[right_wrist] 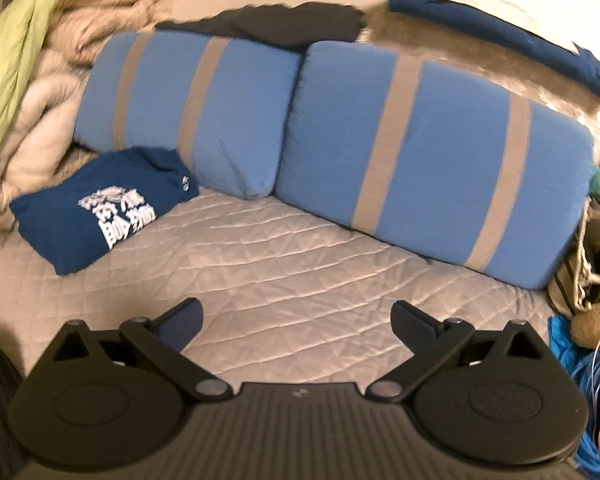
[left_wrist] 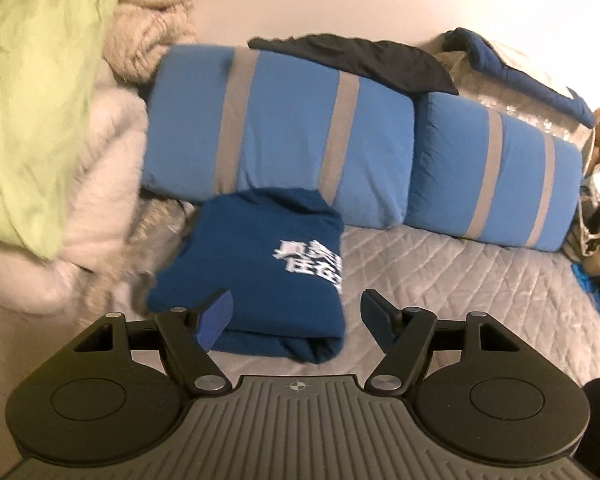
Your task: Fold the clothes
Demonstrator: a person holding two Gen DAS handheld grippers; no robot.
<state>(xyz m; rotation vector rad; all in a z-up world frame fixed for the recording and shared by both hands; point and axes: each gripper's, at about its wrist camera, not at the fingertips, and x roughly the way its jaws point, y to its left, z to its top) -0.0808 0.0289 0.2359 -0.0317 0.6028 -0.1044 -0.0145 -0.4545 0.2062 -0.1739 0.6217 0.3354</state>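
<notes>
The left gripper (left_wrist: 296, 312) points forward and downward, its jaws standing apart with nothing clamped between them. The right gripper (right_wrist: 296, 320) tilts downward too, its jaws spread wider and likewise gripping nothing.

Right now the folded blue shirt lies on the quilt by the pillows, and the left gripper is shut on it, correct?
Not quite. The left gripper is open and holds nothing, as the left wrist view shows. The folded blue shirt does lie on the quilt by the pillows.

Dim warm indoor light, motion blur, fisheye-bent edges.
</notes>
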